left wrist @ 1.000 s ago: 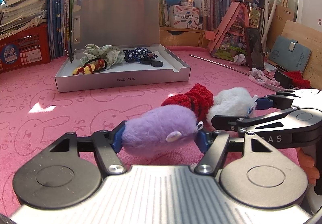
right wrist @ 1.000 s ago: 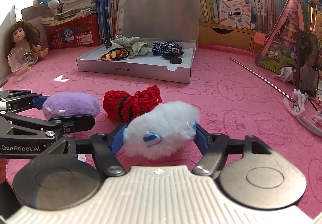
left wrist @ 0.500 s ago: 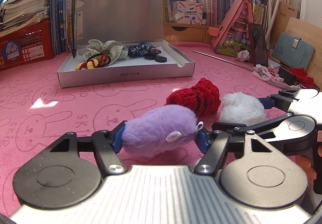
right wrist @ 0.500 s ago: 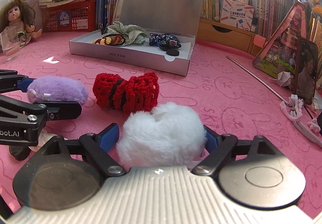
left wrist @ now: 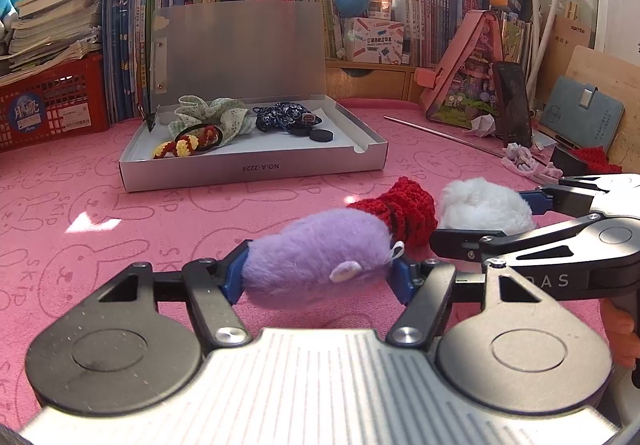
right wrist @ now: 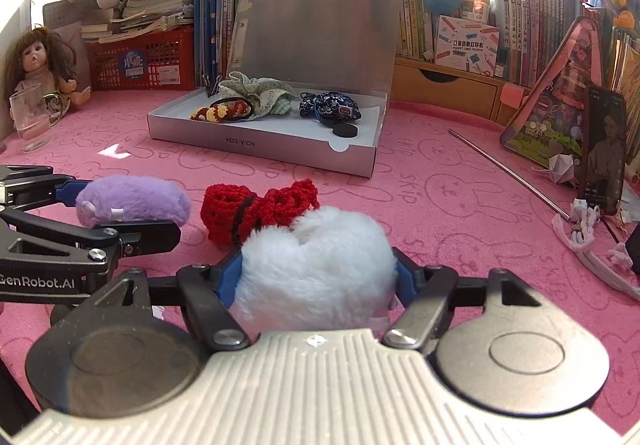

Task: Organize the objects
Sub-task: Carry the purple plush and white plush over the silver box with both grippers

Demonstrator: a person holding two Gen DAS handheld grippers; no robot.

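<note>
My left gripper (left wrist: 320,273) is shut on a purple fluffy scrunchie (left wrist: 316,257), held just above the pink mat; it also shows in the right wrist view (right wrist: 132,201). My right gripper (right wrist: 316,277) is shut on a white fluffy scrunchie (right wrist: 316,269), seen at the right in the left wrist view (left wrist: 484,205). A red crocheted scrunchie (right wrist: 256,213) lies on the mat between them (left wrist: 404,209). An open silver box (left wrist: 256,167) farther back holds several hair ties and a black disc (left wrist: 322,135).
The pink bunny-print mat (left wrist: 120,229) covers the table. A red crate (left wrist: 48,105), books and plush toys line the back. A doll (right wrist: 36,65) and a glass (right wrist: 30,117) stand far left. A metal rod (right wrist: 508,173), phone (right wrist: 604,153) and cords lie right.
Both grippers have lifted their scrunchies slightly and moved a little toward the box. The red scrunchie has stayed on the mat.
</note>
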